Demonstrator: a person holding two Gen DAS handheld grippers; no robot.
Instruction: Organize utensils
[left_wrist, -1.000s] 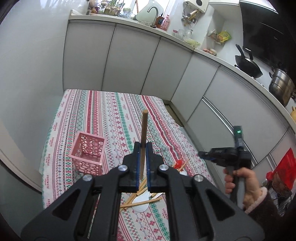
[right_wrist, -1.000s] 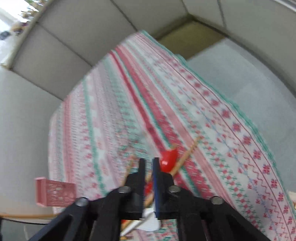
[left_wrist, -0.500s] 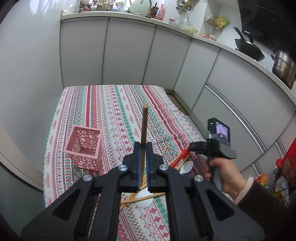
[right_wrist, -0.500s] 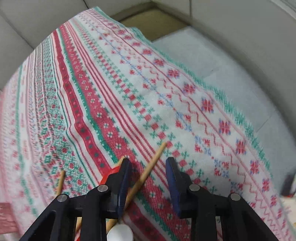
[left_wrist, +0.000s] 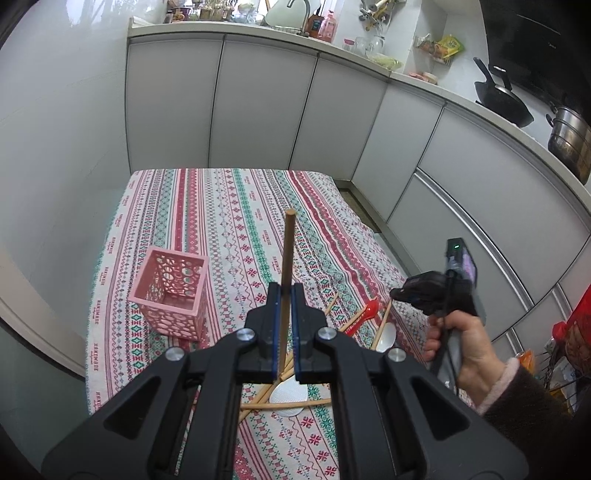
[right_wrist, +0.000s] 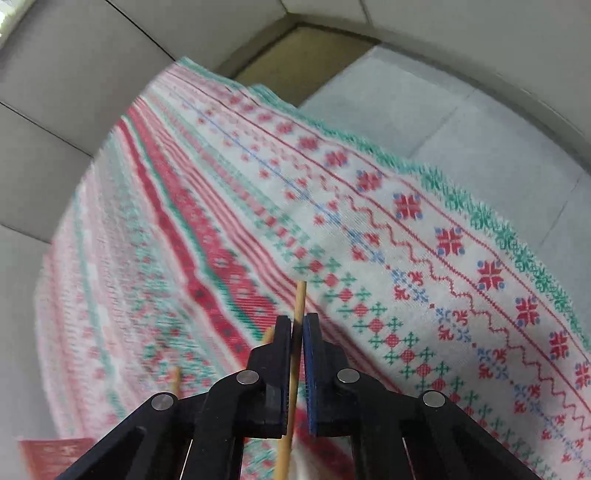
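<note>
Left claw (left_wrist: 283, 295) clamped on dark chopstick (left_wrist: 288, 251); right claw (right_wrist: 297, 325) pinched pale chopstick (right_wrist: 298, 302) mid-shaft: light, stiff, slippery

On the table (left_wrist: 229, 206), the basket (left_wrist: 170, 291) stands left of the left gripper (left_wrist: 284, 295), which holds a chopstick (left_wrist: 287, 251) upright. Right of it lie spoons (left_wrist: 364, 312) and loose chopsticks (left_wrist: 288, 406) in a crossed heap. Over their right end, the right gripper (right_wrist: 295, 332) holds another chopstick (right_wrist: 298, 302). Cabinets (left_wrist: 258, 103) stand behind the table
</note>
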